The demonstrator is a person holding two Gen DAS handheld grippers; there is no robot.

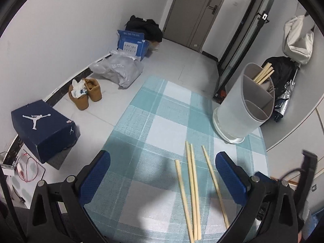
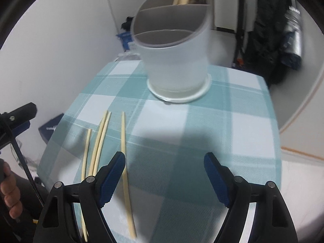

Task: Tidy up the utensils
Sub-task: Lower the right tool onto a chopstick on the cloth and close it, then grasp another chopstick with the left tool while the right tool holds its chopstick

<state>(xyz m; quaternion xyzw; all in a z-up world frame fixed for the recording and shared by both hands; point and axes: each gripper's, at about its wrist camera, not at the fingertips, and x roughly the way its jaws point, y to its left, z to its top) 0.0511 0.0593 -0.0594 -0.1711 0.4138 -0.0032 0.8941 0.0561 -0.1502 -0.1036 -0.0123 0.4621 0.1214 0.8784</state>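
Four loose wooden chopsticks (image 1: 192,192) lying on a teal-and-white checked cloth (image 1: 162,125), two of them side by side and touching, one just beside on each flank. Behind them, on the same cloth, a pale grey utensil holder (image 1: 243,109) with three compartments, standing upright on a white base. More chopsticks (image 1: 263,74) leaning in its far compartment (the two nearer compartments looking empty). Left gripper (image 1: 162,178) hovering above the cloth with jaws spread wide, nothing pressed between the blue pads, loose chopsticks seen in the gap. Right gripper (image 2: 164,174) also wide apart and gripping nothing, its left pad just beside the rightmost chopstick (image 2: 125,174). On the floor, a dark blue shoe box (image 1: 44,129) and brown boots (image 1: 85,95).
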